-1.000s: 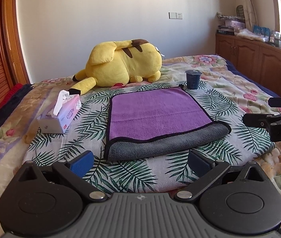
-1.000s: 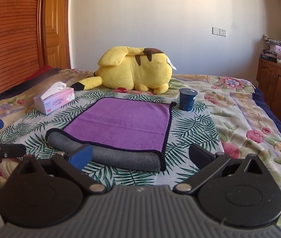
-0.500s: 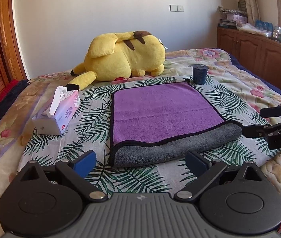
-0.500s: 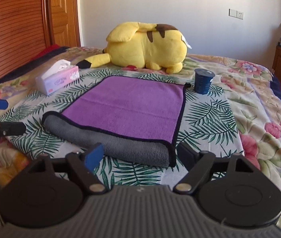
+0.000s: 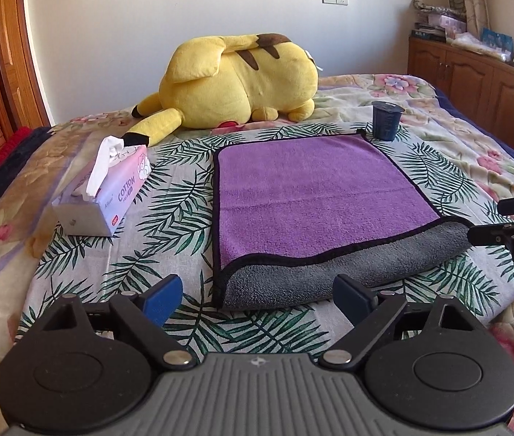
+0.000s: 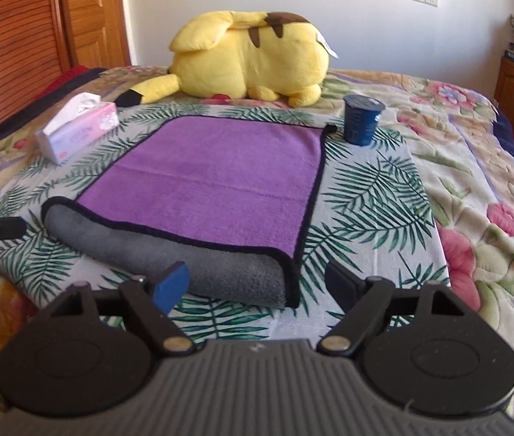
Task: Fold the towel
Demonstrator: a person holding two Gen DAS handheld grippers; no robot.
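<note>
Both tools, left [image 5: 257,296] and right [image 6: 253,283], gape empty before the purple-and-grey plush towel's [image 5: 311,196] rolled near edge at frame bottom, each needing a corner pinched.

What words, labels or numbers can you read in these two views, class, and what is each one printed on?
"COTTON": on the side of the pink tissue box.
Smaller print and a red label on that box: too small to read.
"DA": cut off at the frame edge, on the right tool.
Print on the dark blue cup: too blurred to read.
Towel: no text.
</note>
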